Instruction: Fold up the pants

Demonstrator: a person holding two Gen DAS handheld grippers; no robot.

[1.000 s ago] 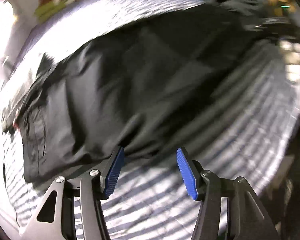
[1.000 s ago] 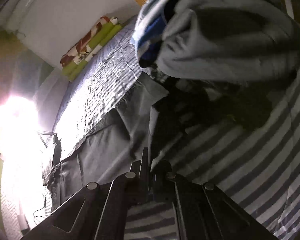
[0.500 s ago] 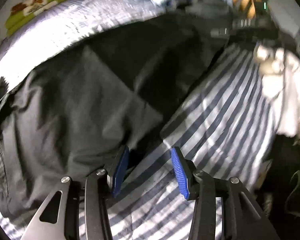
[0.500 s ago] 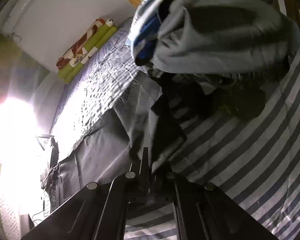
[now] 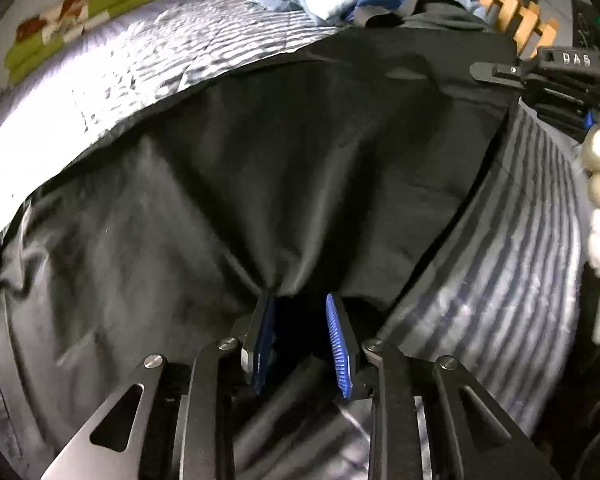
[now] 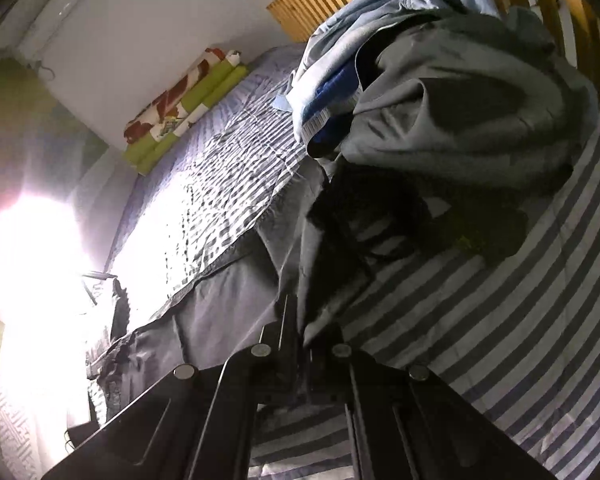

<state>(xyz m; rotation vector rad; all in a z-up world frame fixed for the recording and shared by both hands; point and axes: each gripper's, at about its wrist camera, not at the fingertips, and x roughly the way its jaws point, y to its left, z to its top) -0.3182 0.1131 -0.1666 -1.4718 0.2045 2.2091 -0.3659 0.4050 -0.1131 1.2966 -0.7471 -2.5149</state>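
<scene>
Pants [image 5: 300,168] now fill the closing left hand-held gripper [image 5: 300,312], unpinched; right hand-held gripper [image 6: 300,320] stays clenched on them

Bed [image 5: 148,60] with blue-and-white striped sheet fills both views, stripes clearest at right of frame in each view. Dark pants [image 5: 300,168] spread flat across the sheet, centre of left wrist view, running lower left to upper right. Heap of grey, light-blue and dark clothes [image 6: 452,92] on the sheet, upper right of right wrist view. Green, red and white rolled bedding [image 6: 180,112] at far edge by the wall, upper left. Wooden slatted headboard [image 6: 320,4] at top
</scene>
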